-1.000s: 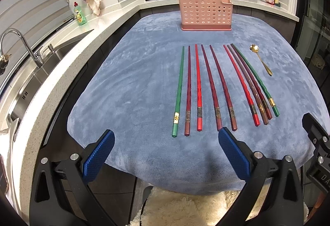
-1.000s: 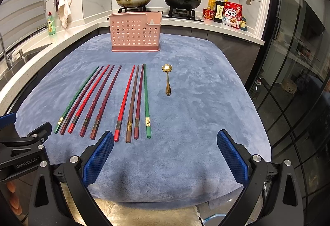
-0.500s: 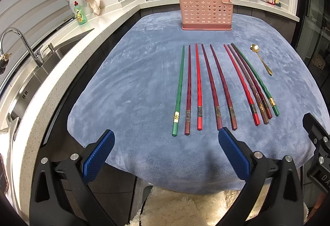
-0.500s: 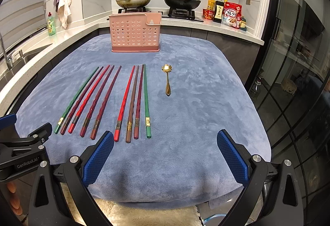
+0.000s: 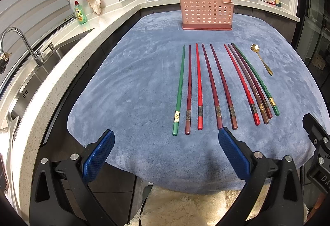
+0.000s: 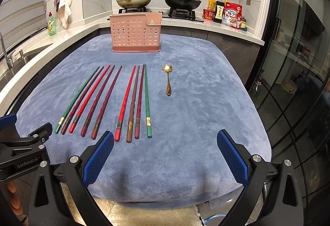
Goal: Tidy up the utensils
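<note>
1. Left gripper [image 5: 166, 156]: jaws spread wide, nothing between the blue pads [image 5: 98, 156]; it hovers at the near edge of the blue cloth [image 5: 127, 90]. Right gripper [image 6: 165, 156]: same, wide open, empty, also at the near cloth edge; its black frame shows at the far right of the left cam.
2. Chopsticks, 9 total, lie flat on the cloth ahead of both grippers, butt ends toward them, tips pointing away.
3. Left group of five [image 5: 199, 90]: green, dark red, bright red, 2 maroon, spaced slightly apart. Butt ends sit just ahead of the left gripper, towards its right finger; the maroon one's end is nearly at that fingertip.
4. Right group of four [image 6: 136, 102]: bright red, brown, dark red, green, packed close, side by side. Ends lie just ahead of the right gripper's left finger [image 6: 99, 156].
5. Gold spoon [image 6: 168, 79], flower-shaped bowl pointing away, lies alone ahead of the right gripper, right of the four-stick group, further out than the stick ends.
6. Pink perforated holder [image 6: 135, 34] stands upright at the far side of the cloth, well beyond the stick tips; can't tell what's inside.
7. Beyond: stove w/ two lidded pans [image 6: 134, 0], food packets [image 6: 232, 14] far right. Sink [image 5: 37, 69], tap and green soap bottle [image 5: 80, 12] off to the left.
</note>
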Motion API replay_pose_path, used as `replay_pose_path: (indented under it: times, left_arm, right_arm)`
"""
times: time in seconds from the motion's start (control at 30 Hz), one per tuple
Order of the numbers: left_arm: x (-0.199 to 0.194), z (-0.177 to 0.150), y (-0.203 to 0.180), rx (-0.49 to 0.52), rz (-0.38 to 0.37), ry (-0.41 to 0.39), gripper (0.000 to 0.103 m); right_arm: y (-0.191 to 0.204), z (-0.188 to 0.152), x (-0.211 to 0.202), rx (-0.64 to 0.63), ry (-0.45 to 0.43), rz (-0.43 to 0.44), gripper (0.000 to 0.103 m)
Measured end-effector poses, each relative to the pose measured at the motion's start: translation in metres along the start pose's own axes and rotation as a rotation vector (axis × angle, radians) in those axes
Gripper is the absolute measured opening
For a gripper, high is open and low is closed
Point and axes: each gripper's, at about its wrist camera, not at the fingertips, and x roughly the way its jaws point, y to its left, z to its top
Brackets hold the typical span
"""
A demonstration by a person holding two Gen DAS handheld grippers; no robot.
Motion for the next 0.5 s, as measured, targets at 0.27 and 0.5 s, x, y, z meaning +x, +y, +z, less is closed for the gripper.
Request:
replay_pose_path:
  times: [0.27, 0.5]
  left_arm:
    - [0.005, 0.0, 0.006, -0.032, -0.018, 0.022, 0.096]
    - [0.036, 0.006, 0.034, -0.129, -0.046, 0.075, 0.096]
  right_arm:
    - [-0.001, 0.0, 0.001, 0.007, 0.002, -0.001, 0.096]
    - [-0.009, 0.0, 0.013, 0.035, 0.018, -0.007, 0.096]
